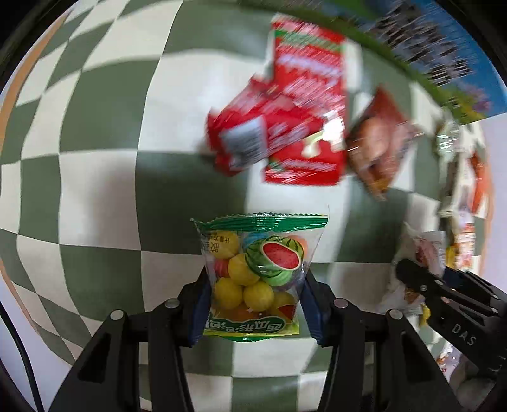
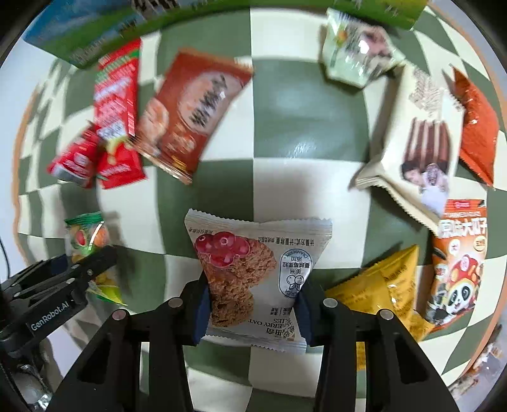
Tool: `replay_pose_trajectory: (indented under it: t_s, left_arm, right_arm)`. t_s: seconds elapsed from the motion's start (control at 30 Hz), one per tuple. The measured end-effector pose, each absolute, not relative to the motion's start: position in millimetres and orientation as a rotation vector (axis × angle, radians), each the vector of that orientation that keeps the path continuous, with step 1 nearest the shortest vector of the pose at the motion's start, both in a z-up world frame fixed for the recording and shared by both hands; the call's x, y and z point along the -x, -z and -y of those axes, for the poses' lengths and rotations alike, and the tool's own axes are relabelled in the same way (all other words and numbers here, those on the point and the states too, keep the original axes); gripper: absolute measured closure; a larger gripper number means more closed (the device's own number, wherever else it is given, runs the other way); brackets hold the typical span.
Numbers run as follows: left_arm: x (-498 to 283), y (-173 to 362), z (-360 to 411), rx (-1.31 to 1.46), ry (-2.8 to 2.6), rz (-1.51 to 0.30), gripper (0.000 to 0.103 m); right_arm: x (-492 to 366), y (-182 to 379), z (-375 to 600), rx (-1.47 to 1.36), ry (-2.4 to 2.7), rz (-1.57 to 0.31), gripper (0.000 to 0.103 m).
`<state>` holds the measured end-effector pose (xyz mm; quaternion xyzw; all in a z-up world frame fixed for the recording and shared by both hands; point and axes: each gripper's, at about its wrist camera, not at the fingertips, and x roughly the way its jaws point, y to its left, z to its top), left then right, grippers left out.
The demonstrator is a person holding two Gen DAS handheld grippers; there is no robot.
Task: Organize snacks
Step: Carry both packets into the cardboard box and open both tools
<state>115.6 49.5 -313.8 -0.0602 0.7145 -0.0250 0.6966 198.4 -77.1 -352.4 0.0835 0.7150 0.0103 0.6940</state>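
Observation:
My left gripper (image 1: 255,285) is shut on a clear packet of watermelon gum balls (image 1: 256,272) and holds it above the checkered cloth (image 1: 104,126). My right gripper (image 2: 253,291) is shut on a white cranberry oat cookie packet (image 2: 253,272), also above the cloth. In the right wrist view the left gripper (image 2: 95,263) shows at the left edge with the gum packet (image 2: 87,237). In the left wrist view the right gripper (image 1: 421,275) shows at the right edge.
On the cloth lie red packets (image 2: 117,104), a brown biscuit packet (image 2: 193,111), a pale green packet (image 2: 358,47), a cream chocolate-stick bag (image 2: 418,136), an orange packet (image 2: 475,123), a yellow packet (image 2: 386,285) and a panda packet (image 2: 456,263). A blue-green box (image 2: 95,28) stands at the back.

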Motion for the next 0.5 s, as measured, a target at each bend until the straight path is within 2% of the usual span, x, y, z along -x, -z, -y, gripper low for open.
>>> replay_pose_trajectory:
  t_s: [0.2, 0.37, 0.5]
  left_arm:
    - [-127, 235, -17, 0.202, 0.185, -1.479, 0.055]
    - [-184, 158, -8, 0.226, 0.281, -1.347, 0.055]
    - [-235, 117, -1, 0.154, 0.274, -1.258, 0.055]
  right_arm:
    - [-207, 280, 102, -0.278, -0.11, -1.481, 0.057]
    - [-252, 203, 125, -0.309, -0.163, -1.329, 0.057]
    - [-306, 157, 132, -0.266, -0.155, -1.202, 0.057]
